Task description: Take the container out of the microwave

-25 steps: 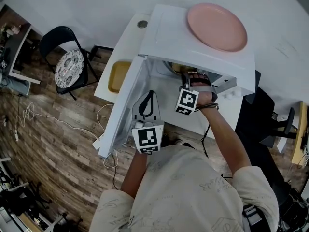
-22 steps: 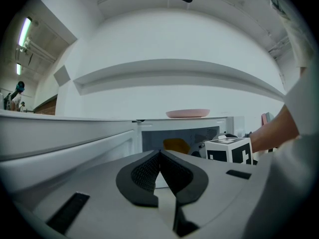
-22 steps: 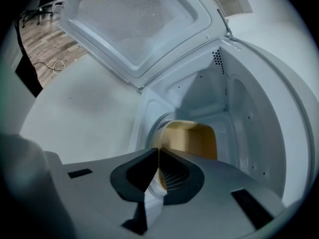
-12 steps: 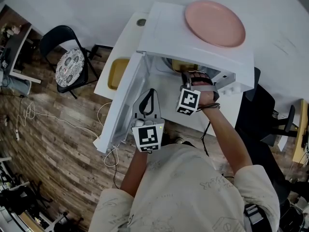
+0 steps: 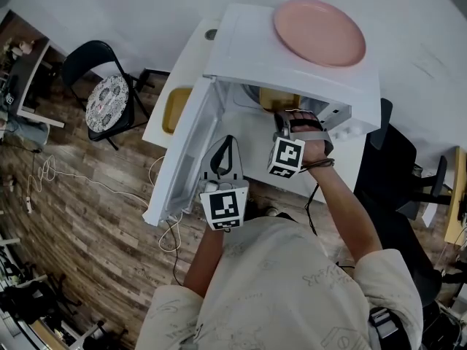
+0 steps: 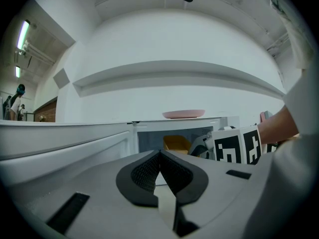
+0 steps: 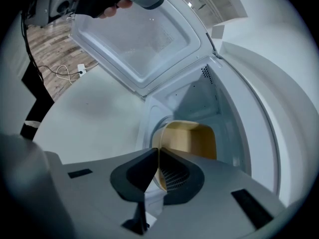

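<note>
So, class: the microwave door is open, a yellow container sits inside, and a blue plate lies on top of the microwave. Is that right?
Not quite. The plate on top of the microwave is pink, not blue; the head view shows it. The door is open and the yellow container sits inside.

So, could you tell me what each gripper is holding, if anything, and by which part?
The right gripper pinches the yellow container by its near rim, inside the microwave. The left gripper is shut and holds nothing.
</note>
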`<state>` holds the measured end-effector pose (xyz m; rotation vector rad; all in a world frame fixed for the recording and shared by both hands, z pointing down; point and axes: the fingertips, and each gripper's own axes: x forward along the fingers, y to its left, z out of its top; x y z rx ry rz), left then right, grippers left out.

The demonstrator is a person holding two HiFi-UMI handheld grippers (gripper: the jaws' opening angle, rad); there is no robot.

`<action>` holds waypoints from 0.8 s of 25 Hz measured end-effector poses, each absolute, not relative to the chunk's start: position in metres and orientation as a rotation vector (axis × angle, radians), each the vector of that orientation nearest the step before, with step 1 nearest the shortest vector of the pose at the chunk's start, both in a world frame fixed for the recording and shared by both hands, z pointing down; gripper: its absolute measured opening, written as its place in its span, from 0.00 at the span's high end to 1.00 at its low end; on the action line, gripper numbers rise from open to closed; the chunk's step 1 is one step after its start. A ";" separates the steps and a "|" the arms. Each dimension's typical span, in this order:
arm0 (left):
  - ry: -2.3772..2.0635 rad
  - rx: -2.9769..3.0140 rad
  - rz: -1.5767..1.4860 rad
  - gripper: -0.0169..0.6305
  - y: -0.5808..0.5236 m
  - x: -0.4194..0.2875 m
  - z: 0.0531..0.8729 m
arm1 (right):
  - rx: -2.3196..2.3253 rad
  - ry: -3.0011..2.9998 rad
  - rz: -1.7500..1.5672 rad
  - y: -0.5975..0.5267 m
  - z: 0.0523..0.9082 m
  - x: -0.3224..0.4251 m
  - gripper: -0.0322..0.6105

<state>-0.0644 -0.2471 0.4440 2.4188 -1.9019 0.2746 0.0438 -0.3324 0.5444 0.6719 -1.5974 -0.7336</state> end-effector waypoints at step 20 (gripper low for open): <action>-1.994 2.398 0.257 0.96 -0.208 -0.047 0.433 | 0.627 -1.646 -0.740 -0.284 0.540 0.062 0.90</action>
